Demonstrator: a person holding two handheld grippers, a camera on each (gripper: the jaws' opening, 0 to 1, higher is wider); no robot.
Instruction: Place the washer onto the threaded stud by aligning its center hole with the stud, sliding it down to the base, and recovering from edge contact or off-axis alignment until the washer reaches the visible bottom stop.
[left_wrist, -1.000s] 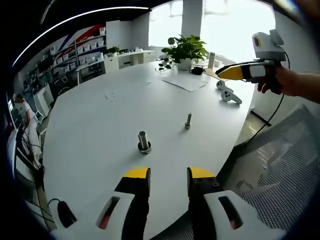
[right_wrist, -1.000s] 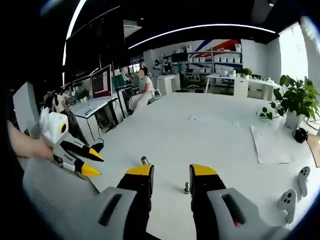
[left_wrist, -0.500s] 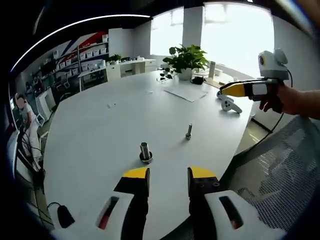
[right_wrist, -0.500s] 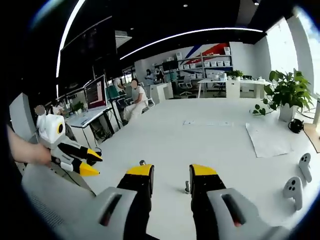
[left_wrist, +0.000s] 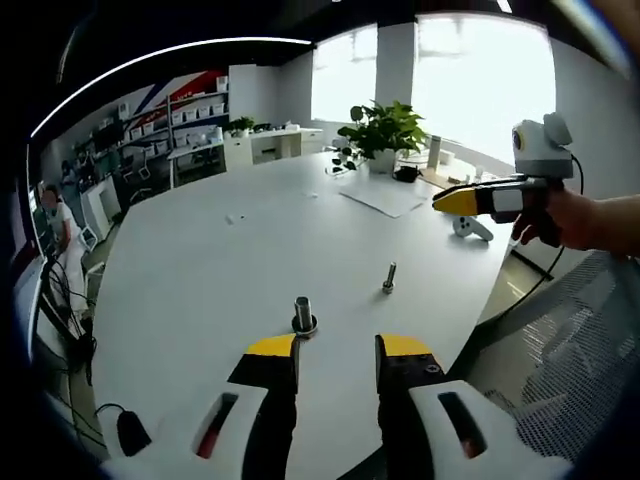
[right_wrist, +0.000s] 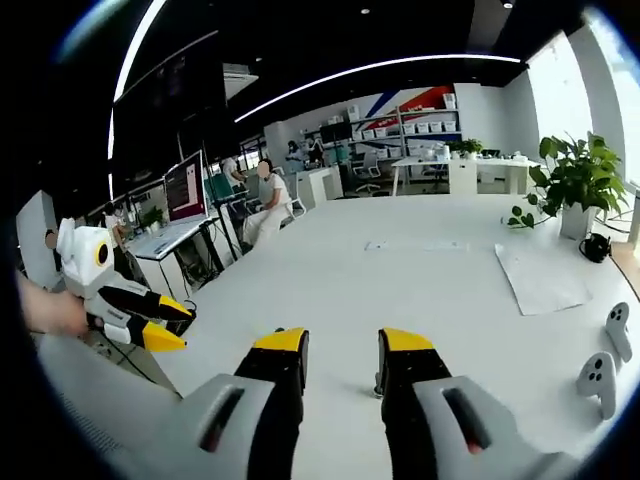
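Note:
A short metal stud (left_wrist: 304, 316) stands upright on a dark ring-like base on the white table (left_wrist: 200, 270), just beyond my left gripper (left_wrist: 337, 350), which is open and holds nothing. A slimmer upright bolt (left_wrist: 388, 278) stands further right. My right gripper (left_wrist: 455, 201) hovers over the table's right edge in a hand, seen side-on. In the right gripper view, my right gripper (right_wrist: 342, 345) is open with nothing between its jaws. The left gripper (right_wrist: 168, 322) shows at the left with its yellow tips apart. I cannot pick out a loose washer.
A potted plant (left_wrist: 380, 125), a paper sheet (left_wrist: 388, 198) and white controllers (right_wrist: 598, 378) sit at the table's far side. A mesh chair (left_wrist: 560, 370) stands beside the near right edge. People sit at desks (right_wrist: 265, 190) beyond the table.
The left gripper view has closed in on the stud, which now sits nearer the jaws. The right gripper view has tilted, and the stud and bolt have slipped behind its jaws.

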